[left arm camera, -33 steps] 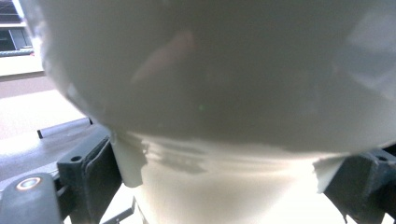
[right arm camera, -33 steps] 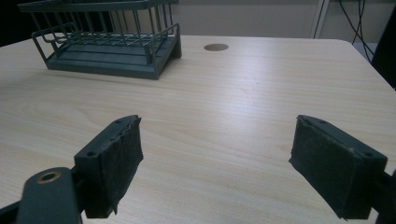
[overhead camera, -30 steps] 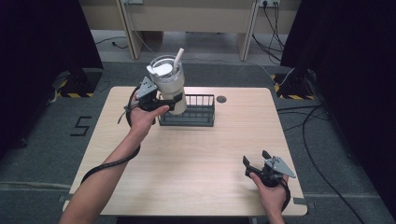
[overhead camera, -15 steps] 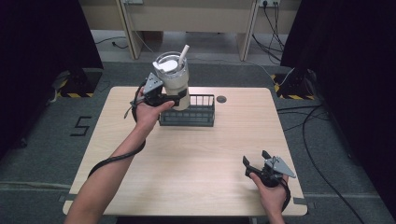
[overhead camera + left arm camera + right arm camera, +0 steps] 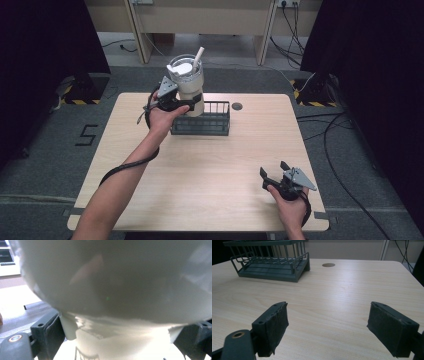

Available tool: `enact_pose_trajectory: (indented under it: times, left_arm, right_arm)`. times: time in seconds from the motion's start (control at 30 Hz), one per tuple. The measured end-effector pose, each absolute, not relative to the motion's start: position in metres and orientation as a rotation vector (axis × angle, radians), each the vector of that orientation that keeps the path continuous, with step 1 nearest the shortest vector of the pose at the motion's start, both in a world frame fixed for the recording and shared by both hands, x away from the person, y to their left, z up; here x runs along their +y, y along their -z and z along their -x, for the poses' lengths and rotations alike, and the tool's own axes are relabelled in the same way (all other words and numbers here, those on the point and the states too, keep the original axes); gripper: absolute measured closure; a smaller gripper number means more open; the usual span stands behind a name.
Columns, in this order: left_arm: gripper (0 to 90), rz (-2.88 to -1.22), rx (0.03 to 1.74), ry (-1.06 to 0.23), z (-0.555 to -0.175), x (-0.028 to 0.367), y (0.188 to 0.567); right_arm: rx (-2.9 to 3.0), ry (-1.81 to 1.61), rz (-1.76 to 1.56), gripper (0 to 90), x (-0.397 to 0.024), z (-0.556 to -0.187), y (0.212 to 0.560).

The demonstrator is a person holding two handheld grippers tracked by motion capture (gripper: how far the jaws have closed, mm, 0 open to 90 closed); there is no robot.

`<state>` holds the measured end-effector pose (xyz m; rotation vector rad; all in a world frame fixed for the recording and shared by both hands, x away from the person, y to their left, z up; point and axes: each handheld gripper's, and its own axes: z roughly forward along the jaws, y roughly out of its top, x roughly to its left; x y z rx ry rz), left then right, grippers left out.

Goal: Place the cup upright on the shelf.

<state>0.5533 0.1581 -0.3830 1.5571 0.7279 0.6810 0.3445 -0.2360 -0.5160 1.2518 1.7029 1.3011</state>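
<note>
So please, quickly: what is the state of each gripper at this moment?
Left gripper: closed on the white tumbler, held above the wire basket.
Right gripper: open, holding nothing, low over the table.

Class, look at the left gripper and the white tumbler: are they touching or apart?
Touching. In the left gripper view, both black pads press against the tumbler; the high view shows the left gripper clamped round it above the wire basket.

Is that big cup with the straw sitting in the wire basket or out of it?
Out. The left claw grips the cup and holds it up above the wire basket's left end, roughly upright, lid on.
</note>
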Motion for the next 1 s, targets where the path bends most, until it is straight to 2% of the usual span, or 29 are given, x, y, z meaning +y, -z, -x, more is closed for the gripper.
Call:
enact_pose_trajectory:
  times: [0.47,1.0]
  left_arm:
    - [9.9,-1.572,0.759,-0.648,-0.560,0.152,0.389]
    - [9.9,-1.590,0.757,-0.666,-0.568,0.149,0.397]
  right_arm:
    - [1.707,-1.303,-1.251,17.0,-0.236,-0.345,0.516]
    - [1.716,-1.300,-1.251,17.0,-0.236,-0.344,0.516]
